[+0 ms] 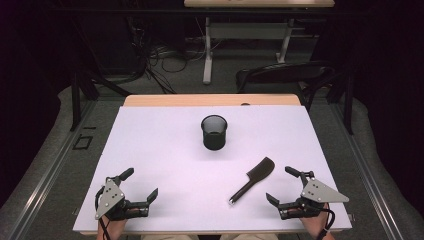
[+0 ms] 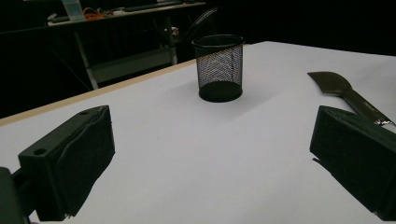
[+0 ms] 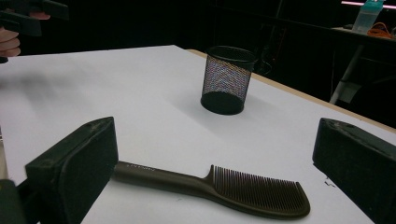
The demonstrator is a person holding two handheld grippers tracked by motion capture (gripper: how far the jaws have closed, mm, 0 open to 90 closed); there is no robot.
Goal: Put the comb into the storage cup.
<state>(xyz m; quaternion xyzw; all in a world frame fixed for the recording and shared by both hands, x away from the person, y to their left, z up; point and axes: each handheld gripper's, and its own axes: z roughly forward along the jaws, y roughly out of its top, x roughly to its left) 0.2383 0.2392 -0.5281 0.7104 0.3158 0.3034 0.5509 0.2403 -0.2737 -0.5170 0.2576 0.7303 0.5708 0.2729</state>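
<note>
A black mesh cup (image 1: 214, 132) stands upright near the middle of the white table (image 1: 160, 150); it also appears as the mesh cup (image 2: 218, 67) and mesh cup (image 3: 227, 79). A black handled comb (image 1: 253, 178) lies flat to the right of centre, its comb teeth (image 3: 257, 191) just ahead of my right gripper (image 1: 287, 184), which rests open and empty at the front right. My left gripper (image 1: 141, 184) rests open and empty at the front left, well apart from the cup. The comb head (image 2: 334, 84) lies far right in the left gripper view.
Beyond the table's wooden far edge (image 1: 210, 100) stand a dark chair (image 1: 285, 77), a desk frame (image 1: 245, 35) and floor cables (image 1: 160, 60). A person's hand (image 3: 9, 39) holds the other gripper at the top left of the right gripper view.
</note>
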